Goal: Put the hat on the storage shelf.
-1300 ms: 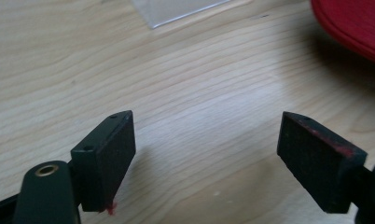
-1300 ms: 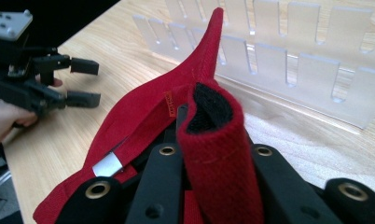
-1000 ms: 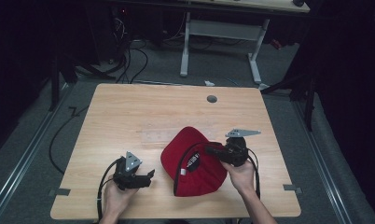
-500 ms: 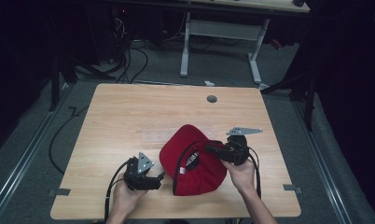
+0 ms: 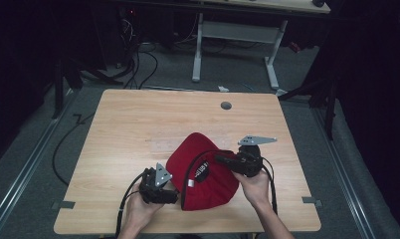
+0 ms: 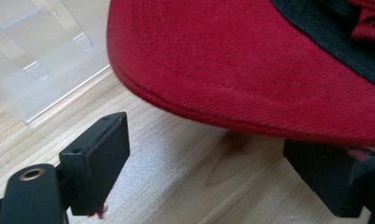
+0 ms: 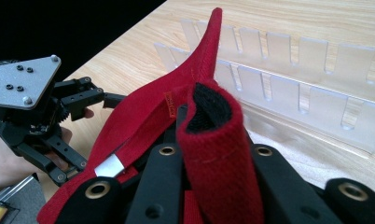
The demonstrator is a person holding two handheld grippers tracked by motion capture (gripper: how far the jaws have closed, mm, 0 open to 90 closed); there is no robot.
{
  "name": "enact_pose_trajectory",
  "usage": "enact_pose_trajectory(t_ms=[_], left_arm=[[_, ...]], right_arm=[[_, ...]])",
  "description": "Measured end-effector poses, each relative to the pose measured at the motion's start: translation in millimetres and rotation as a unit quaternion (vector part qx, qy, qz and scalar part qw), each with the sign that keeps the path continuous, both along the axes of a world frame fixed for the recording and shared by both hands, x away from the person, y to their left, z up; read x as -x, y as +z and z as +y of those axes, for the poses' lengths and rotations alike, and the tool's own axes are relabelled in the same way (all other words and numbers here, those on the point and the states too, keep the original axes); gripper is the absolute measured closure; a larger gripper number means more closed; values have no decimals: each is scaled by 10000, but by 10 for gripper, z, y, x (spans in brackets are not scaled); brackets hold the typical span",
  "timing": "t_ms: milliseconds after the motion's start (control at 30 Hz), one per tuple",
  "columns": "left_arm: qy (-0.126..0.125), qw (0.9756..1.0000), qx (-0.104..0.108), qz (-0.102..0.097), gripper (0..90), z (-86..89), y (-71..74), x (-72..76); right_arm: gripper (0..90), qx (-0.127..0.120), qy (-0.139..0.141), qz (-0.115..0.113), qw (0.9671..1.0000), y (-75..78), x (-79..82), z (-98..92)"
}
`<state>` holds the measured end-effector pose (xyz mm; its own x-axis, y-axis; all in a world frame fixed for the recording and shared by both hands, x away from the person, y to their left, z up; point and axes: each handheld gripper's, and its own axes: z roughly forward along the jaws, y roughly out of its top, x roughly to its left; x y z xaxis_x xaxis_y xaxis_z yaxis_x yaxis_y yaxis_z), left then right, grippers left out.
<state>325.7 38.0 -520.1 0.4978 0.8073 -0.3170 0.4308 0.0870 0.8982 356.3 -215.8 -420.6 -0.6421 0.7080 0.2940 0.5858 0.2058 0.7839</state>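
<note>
A red cap [image 5: 203,174] with a black inner band lies upside down near the table's front middle. My right gripper [image 5: 222,159] reaches into it from the right and is shut on a fold of its red rim [image 7: 213,154], which stands up between the jaws. My left gripper [image 5: 174,193] sits at the cap's left edge, open. In the left gripper view the stitched red brim [image 6: 251,70] hangs just above the wood, over the gap between the wide-apart jaws of the left gripper [image 6: 218,163] and covering the tip of the right-hand one.
A clear acrylic slotted rack [image 7: 293,79] lies on the table just behind the cap, also seen in the left gripper view as the rack [image 6: 50,60]. The wooden table [image 5: 138,124] has a round grommet [image 5: 226,105] near its far edge. Cables trail from both grippers.
My left gripper has slid right along the front of the table up to the cap's brim. The right gripper has stayed shut on the cap, almost still.
</note>
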Motion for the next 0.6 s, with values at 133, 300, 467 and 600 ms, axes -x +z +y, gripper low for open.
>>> enact_pose_trajectory(t_ms=[133, 300, 467, 600], left_arm=[[-2, 9999, -78, -69, 148, -20, 6, 13], [-28, 9997, -173, -188, 144, -6, 29, 40], [-13, 9996, -152, -230, 142, 11, 46, 38], [-131, 9994, -170, -268, 129, 12, 71, 59]], right_arm=[[817, 58, 4, 0, 10000, -8, 1, 23], [817, 187, -1, 113, 9998, -44, -27, 30], [816, 307, 9, 188, 9994, -64, -33, 40], [816, 397, 31, 233, 9989, -80, -21, 67]])
